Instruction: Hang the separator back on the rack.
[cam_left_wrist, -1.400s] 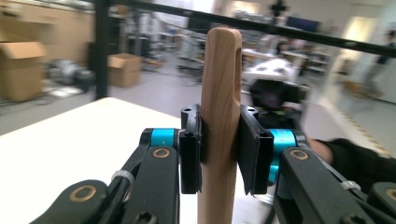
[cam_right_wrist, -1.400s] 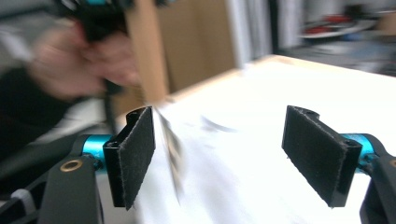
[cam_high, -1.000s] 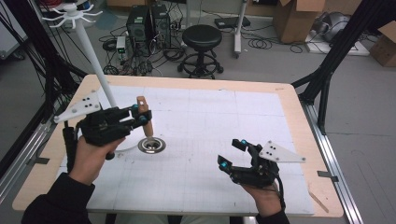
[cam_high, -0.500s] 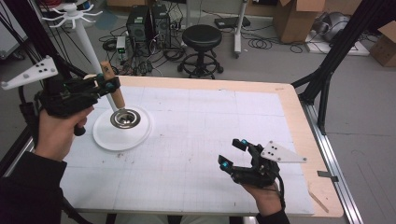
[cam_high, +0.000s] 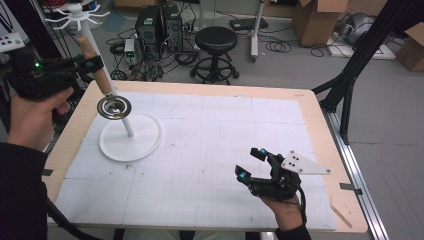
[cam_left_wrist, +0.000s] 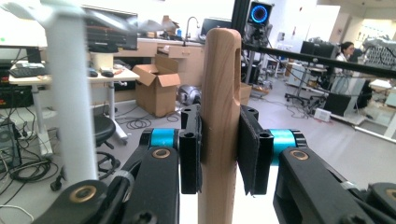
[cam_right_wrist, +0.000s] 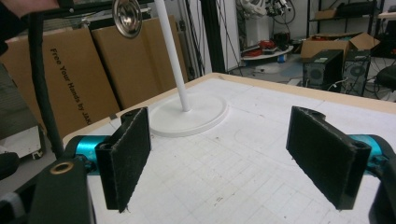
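Table (cam_high: 320, 125) under white gridded mat (cam_high: 215, 145), cluttered, seemingly workshop floor behind.

black hand-held gripper (cam_high: 263, 167) with teal joints, brass screws, grey triangular plate; black sleeves

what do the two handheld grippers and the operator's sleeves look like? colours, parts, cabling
Both are black, angular frames. The left gripper has flat black pads on cyan cylindrical mounts, brass-coloured pivot rivets and a small green light on its body. The right gripper has the same black pads, cyan mounts and brass rivets, plus a grey three-cornered plate with dark dots on top and a black cable by the wrist. Sleeves are black.
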